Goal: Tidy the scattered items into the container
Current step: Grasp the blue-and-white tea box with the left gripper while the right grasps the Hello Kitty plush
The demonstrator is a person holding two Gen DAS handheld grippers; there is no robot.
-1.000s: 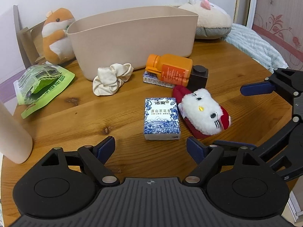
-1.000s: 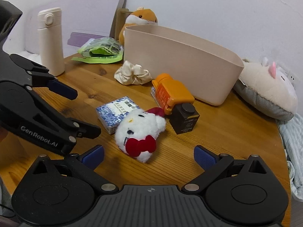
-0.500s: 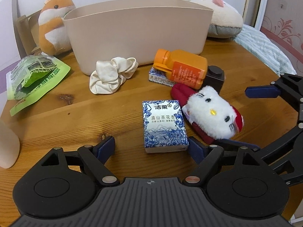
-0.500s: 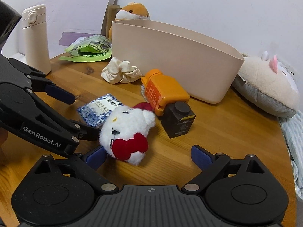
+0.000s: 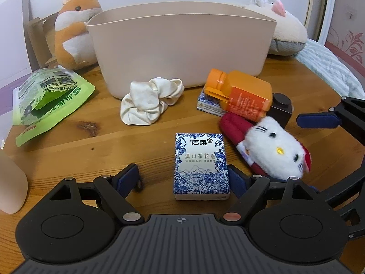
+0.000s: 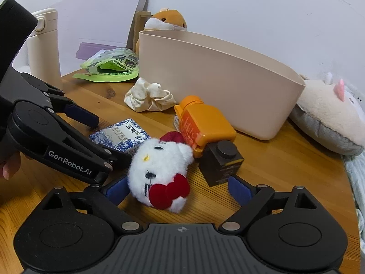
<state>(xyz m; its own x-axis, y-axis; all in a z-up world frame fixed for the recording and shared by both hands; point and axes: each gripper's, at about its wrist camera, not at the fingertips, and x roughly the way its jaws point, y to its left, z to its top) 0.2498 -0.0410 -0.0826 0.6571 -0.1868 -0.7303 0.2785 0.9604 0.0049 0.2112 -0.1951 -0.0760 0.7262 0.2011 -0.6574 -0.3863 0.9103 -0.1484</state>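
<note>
A beige tub (image 5: 180,43) (image 6: 216,68) stands at the back of the wooden table. In front of it lie a cream scrunchie (image 5: 148,100) (image 6: 148,97), an orange bottle (image 5: 244,96) (image 6: 205,123), a dark small box (image 5: 281,107) (image 6: 222,162), a white cat plush with a red bow (image 5: 271,150) (image 6: 162,171) and a blue-white tissue pack (image 5: 200,166) (image 6: 122,135). My left gripper (image 5: 183,179) is open, its jaws either side of the tissue pack. My right gripper (image 6: 175,189) is open around the cat plush.
A green snack bag (image 5: 45,100) (image 6: 111,66) lies at the left. A cream flask (image 6: 44,45) stands beyond it. A hamster plush (image 5: 75,29) and a round cream plush (image 6: 328,111) flank the tub. A second tissue pack (image 5: 208,106) lies under the bottle.
Both grippers have moved forward and lower. The tissue pack now lies between my left jaws and the cat plush between my right jaws. Nothing on the table has shifted.
</note>
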